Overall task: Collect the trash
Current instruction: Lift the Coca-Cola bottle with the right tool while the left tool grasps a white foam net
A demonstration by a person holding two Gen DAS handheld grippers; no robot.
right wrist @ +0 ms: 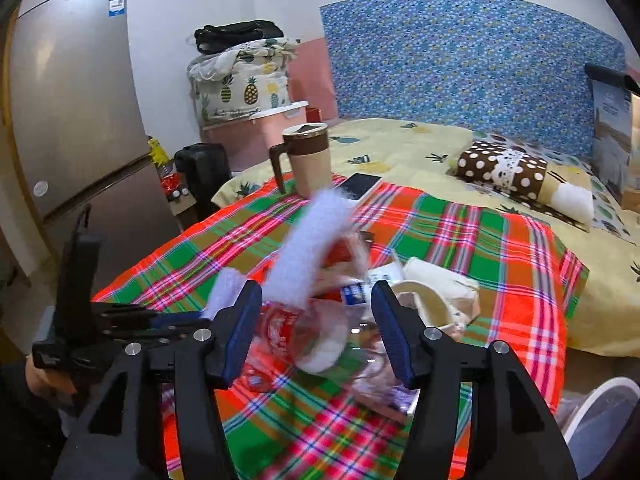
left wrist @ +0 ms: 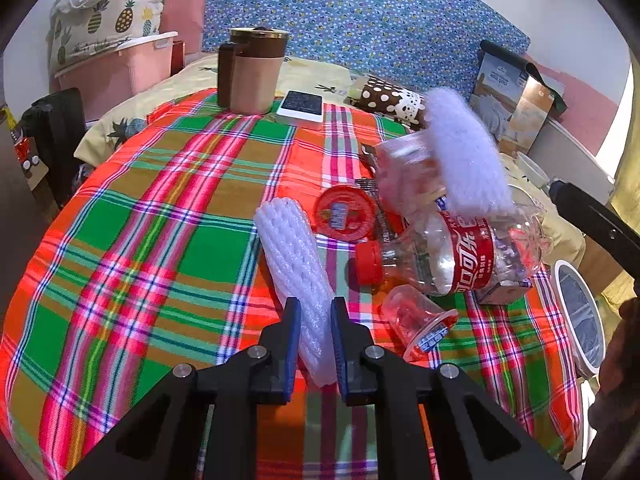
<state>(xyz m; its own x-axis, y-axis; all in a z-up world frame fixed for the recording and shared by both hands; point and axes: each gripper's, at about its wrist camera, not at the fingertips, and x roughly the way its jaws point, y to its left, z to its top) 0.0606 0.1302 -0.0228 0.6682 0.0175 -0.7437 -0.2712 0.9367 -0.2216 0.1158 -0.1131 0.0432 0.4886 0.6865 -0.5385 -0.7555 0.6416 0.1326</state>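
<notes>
Left gripper (left wrist: 315,336): jaws drawn in on the near end of a white foam net sleeve (left wrist: 296,268), a ribbed soft tube on the plaid cloth (left wrist: 132,240) running away from the fingertips; likely risk, the squashy foam slips out on lifting. Right gripper (right wrist: 316,328): jaws apart, nothing pinched, a crushed clear cola bottle (left wrist: 452,256) with red cap just ahead and a second, blurred foam sleeve (right wrist: 308,248) above; reaching in could knock it or scatter the piled cups beyond.
</notes>
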